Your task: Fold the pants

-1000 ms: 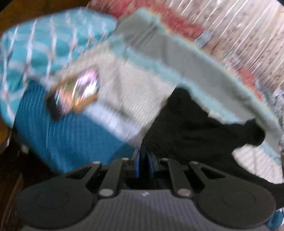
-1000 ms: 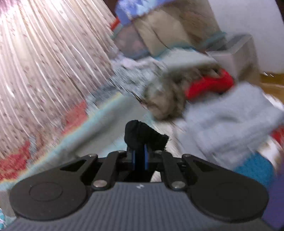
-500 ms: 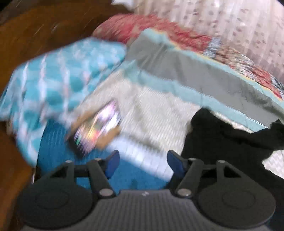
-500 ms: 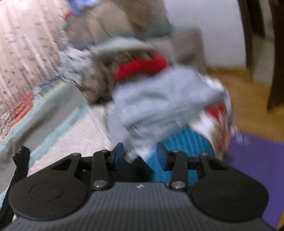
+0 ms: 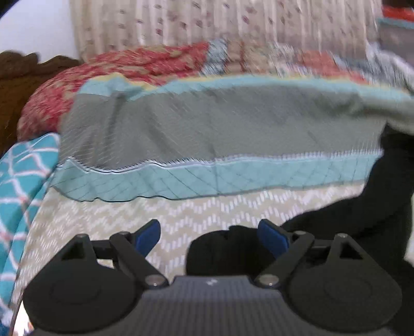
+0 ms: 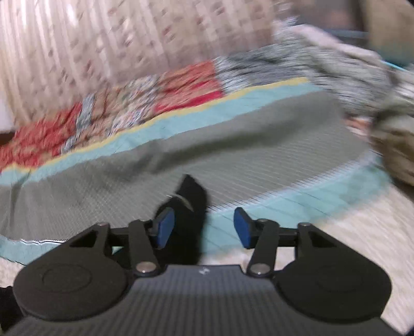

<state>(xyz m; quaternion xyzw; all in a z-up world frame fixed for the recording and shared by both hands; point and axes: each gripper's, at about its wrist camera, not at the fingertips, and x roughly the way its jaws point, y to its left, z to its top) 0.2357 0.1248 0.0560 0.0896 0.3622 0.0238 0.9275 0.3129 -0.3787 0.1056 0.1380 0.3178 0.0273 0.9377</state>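
The pants [image 5: 367, 214] are plain black, lying at three to five o'clock on a beige bedsheet [image 5: 108, 219] patterned with white zigzag dashes. At twelve o'clock a quilt [image 5: 207, 129] shows a grey field with teal borders, and behind it lie a red floral blanket [image 5: 124, 69] and a cream curtain [image 5: 207, 23] with small reddish motifs. At nine o'clock a pillow [image 5: 23, 175] is teal with a white lattice, and both grippers' pads [image 6: 165, 227] are blue on black.

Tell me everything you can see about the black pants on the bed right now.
The black pants are soft, dark fabric, crumpled rather than flat, lying on the beige zigzag bedspread and reaching up against the grey and teal quilt. One bunched end sits between the open fingers of the left tool. In the right wrist view a pointed fold rises beside the right tool, whose pads do not press it.
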